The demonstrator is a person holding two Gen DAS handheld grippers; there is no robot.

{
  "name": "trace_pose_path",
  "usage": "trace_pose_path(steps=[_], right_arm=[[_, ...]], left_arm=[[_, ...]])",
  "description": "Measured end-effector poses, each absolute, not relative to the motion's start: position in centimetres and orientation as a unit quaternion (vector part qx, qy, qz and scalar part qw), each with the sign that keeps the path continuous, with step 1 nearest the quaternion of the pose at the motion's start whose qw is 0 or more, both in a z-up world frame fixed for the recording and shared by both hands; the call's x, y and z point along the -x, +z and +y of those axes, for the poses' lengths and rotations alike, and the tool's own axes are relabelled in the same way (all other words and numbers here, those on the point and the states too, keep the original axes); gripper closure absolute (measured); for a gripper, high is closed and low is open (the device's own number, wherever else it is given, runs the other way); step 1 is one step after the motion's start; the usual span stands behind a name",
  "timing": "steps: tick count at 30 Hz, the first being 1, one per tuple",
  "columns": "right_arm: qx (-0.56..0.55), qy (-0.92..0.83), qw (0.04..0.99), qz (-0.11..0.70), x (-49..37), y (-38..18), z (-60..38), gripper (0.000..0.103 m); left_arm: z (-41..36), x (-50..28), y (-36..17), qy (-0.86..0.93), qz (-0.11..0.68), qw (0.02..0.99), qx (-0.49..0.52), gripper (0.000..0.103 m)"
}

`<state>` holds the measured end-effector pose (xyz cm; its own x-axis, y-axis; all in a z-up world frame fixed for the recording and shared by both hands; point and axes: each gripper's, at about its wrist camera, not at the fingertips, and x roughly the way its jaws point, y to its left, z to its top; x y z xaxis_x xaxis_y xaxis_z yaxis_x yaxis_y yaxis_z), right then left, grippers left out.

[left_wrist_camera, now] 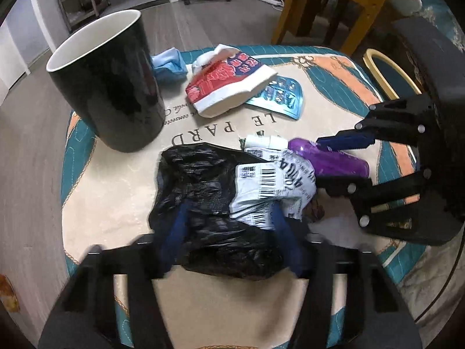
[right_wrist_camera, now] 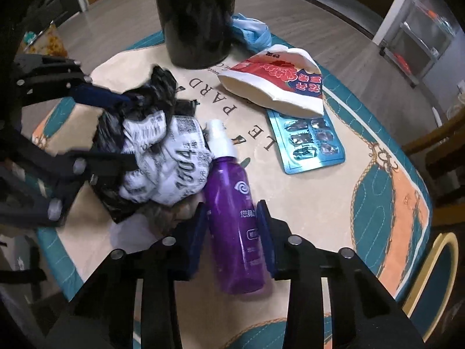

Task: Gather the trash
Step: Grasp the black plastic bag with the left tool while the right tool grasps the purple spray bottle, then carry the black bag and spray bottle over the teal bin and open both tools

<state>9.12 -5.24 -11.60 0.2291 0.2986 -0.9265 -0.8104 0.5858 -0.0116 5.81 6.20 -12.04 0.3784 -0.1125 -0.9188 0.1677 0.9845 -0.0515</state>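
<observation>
Both grippers point steeply down over a round counter with a patterned teal, cream and orange cover.

Left gripper: its blue fingers straddle a crumpled black plastic bag with a white shipping label. The fingers press into the crumpled bag from both sides; it lies on the counter.

Right gripper: its blue fingers are closed on the body of a purple spray bottle with a white nozzle, lying on the counter just right of the bag, nozzle pointing far.

Other trash on the counter: a red-and-white packet far right of centre, overlapping the far end of a blue blister pack; crumpled light-blue cloth at the far edge.

Black bin, white inside, stands upright at the far side of the counter, touching the cloth in the right wrist view.
</observation>
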Motion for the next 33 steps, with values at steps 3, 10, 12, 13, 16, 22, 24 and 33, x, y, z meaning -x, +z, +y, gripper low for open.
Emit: trace_pose_path(steps=[3, 10, 12, 13, 16, 22, 24, 33], right_arm=[[0.248, 0.371, 0.744, 0.497, -9.1, -10.8, -5.8, 0.068], [0.227, 0.345, 0.769, 0.489, -7.9, -7.8, -7.9, 0.069], [0.216, 0.342, 0.778, 0.482, -7.6, -6.8, -8.6, 0.069], [0.208, 0.340, 0.783, 0.478, -7.6, -6.3, -9.1, 0.069], [0.202, 0.324, 0.796, 0.470, -6.7, -5.0, -10.3, 0.069], [0.154, 0.290, 0.835, 0.442, -6.9, -1.1, -13.1, 0.069], [0.130, 0.273, 0.851, 0.430, -6.8, 0.6, -14.7, 0.069], [0.029, 0.206, 0.887, 0.411, -8.4, 4.0, -21.3, 0.069]], left_arm=[[6.3, -5.6, -11.4, -0.090, 0.551, 0.829, -0.027, 0.062], [6.3, -4.1, -8.4, -0.093, 0.522, 0.847, -0.029, 0.091], [6.3, -3.8, -7.6, -0.094, 0.512, 0.853, -0.027, 0.091], [6.2, -3.3, -7.2, -0.096, 0.508, 0.855, -0.030, 0.091], [5.7, -2.5, -6.8, -0.101, 0.505, 0.856, -0.043, 0.091], [4.4, -2.0, -4.4, -0.116, 0.470, 0.873, -0.050, 0.091], [4.2, -1.8, -3.4, -0.119, 0.458, 0.880, -0.052, 0.091], [3.8, -2.1, -0.6, -0.134, 0.418, 0.898, -0.033, 0.091]])
